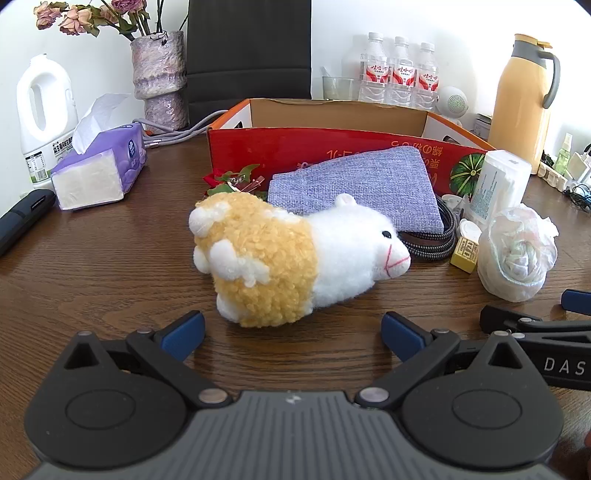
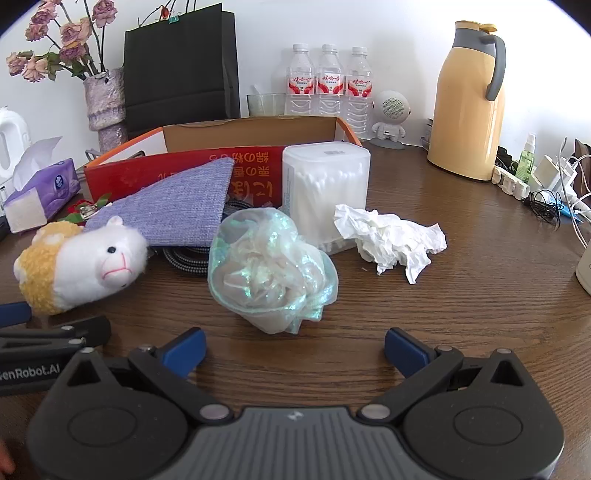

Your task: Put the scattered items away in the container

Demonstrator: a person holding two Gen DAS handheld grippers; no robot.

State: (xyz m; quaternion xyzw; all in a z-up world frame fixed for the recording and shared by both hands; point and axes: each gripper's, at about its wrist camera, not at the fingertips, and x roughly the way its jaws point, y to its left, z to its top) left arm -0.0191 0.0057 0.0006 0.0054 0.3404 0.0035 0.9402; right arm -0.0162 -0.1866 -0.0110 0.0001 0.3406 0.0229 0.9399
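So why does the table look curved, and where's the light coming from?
Left wrist view: fisheye lens bows the table, corners go dark, and glare washes out the plush toy. Right wrist view: same bending, with window-like sheen on the table, all sharp.

Dark brown wood-grain counter (image 2: 461,295) pushed up against a plain white wall (image 2: 388,29), lit bright and even, daylight-ish. Along the far edge there's a bunch of stuff parked: a lumpy grey-purple stone-look vase (image 1: 159,77) with dried pink roses (image 1: 74,16) toward the far left corner, a black paper gift bag (image 2: 181,66) next to it, three clear plastic water bottles with red labels (image 2: 328,81) in a row in the middle, and a tall yellow thermos jug with a grey handle (image 2: 471,103) toward the far right. White power strip with chargers (image 2: 532,181) at the right edge.
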